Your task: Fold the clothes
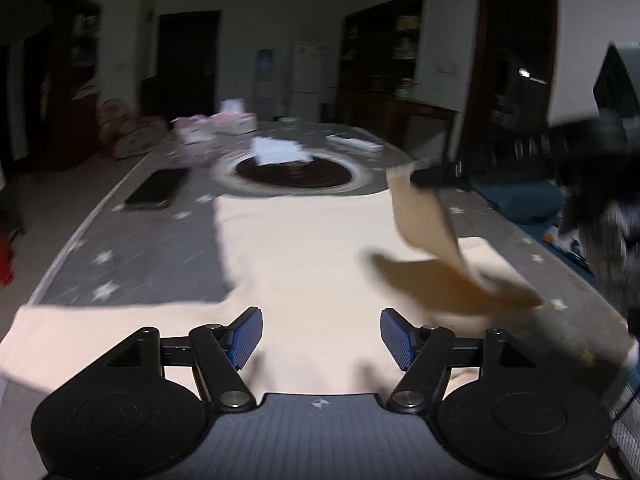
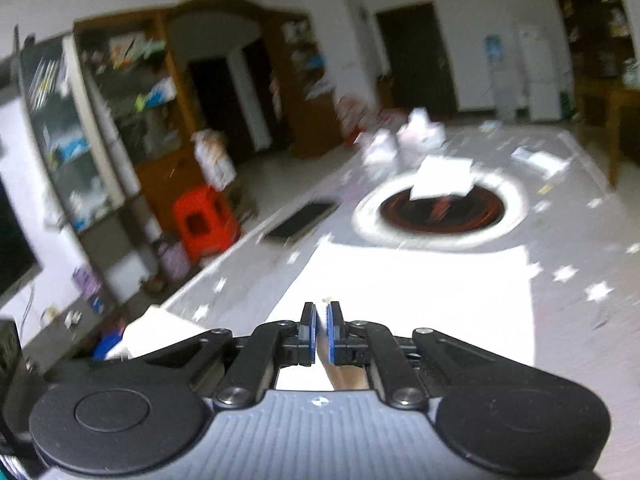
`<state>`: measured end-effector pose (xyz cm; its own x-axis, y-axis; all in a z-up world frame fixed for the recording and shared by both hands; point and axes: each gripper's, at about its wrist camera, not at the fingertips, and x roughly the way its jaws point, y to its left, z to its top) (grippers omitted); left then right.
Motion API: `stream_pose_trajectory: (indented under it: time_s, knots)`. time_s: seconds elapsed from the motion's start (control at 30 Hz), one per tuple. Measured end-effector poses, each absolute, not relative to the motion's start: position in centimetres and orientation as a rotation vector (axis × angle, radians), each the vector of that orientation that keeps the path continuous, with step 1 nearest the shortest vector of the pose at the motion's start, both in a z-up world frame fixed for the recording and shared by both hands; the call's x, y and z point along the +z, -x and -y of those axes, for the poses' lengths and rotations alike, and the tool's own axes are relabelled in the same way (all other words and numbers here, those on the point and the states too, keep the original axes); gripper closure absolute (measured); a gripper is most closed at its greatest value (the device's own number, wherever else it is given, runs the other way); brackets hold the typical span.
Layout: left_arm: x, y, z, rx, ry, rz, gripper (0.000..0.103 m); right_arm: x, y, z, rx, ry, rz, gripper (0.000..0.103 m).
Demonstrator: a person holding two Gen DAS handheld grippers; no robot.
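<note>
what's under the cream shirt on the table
The cream shirt lies on a grey star-print cloth, visible around it. What lies beneath its middle is covered.

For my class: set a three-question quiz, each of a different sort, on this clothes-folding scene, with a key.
1. True or false: the left gripper is clamped on the cream garment.
2. What does the right gripper hold? A) a sleeve of the garment B) a phone C) nothing
3. Fill in: the dark phone lies on the star-patterned table cover to the garment's ____ in the left wrist view.

Key: 1 false; 2 A; 3 left.
</note>
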<state>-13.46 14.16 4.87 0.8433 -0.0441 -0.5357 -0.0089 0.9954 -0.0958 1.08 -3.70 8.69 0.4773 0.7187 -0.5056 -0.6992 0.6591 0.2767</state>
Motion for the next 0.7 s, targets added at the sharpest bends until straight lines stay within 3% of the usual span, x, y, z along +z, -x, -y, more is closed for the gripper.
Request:
stream_pose_trajectory:
  time_s: [0.23, 0.33, 0.43, 0.57, 0.7]
  knots:
    - [4.1, 14.0, -15.6, 0.017, 0.14, -0.582, 0.034, 5.0, 1.4, -0.1, 0.949, 0.059, -0.733, 0.098]
    - [4.0, 13.8, -15.3, 0.012, 0.139, -0.584, 0.034, 4.4, 2.3, -0.7, 0.99, 0.084, -0.75, 0.089]
    - [4.1, 13.7, -15.0, 0.0, 0.132, -0.582, 0.034, 5.1, 3.0, 0.4, 1.001, 0.105, -0.729, 0.086]
    - [4.5, 13.0, -14.4, -0.029, 0.119, -0.571, 0.036, 6.1, 3.6, 3.5, 0.959, 0.141, -0.694, 0.07]
    - [4.6, 11.6, -13.5, -0.063, 0.099, -0.577, 0.039, 6.1, 4.0, 7.7, 0.823, 0.207, -0.655, 0.067]
